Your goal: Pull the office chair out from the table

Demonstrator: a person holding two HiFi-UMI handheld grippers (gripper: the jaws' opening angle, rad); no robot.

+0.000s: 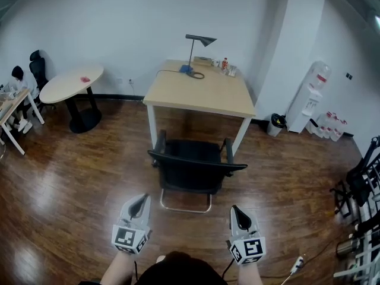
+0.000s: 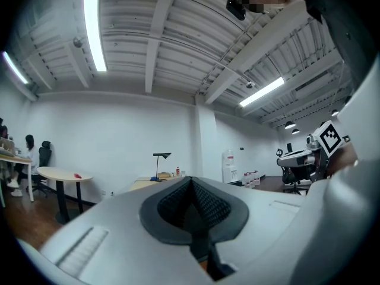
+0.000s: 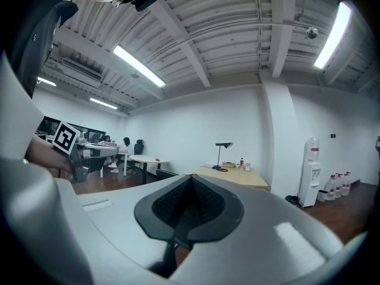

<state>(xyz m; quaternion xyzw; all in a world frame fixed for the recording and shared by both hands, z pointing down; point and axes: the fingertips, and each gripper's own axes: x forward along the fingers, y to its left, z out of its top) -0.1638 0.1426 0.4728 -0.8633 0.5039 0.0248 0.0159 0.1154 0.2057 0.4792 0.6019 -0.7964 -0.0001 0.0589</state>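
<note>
Holding two closed grippers [image 1: 142,199] [image 1: 236,210] near one office chair [image 1: 193,159] at table [image 1: 202,91].

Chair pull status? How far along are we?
Done: nothing that shows. The office chair stands close to the front edge of the table.
In hand: the approach only. The left gripper and the right gripper are both shut and empty, held short of the chair and touching nothing.
Left: reach the chair's back, grip it and pull it away from the table.

Round table [image 1: 71,83], water dispenser [image 1: 312,97]
</note>
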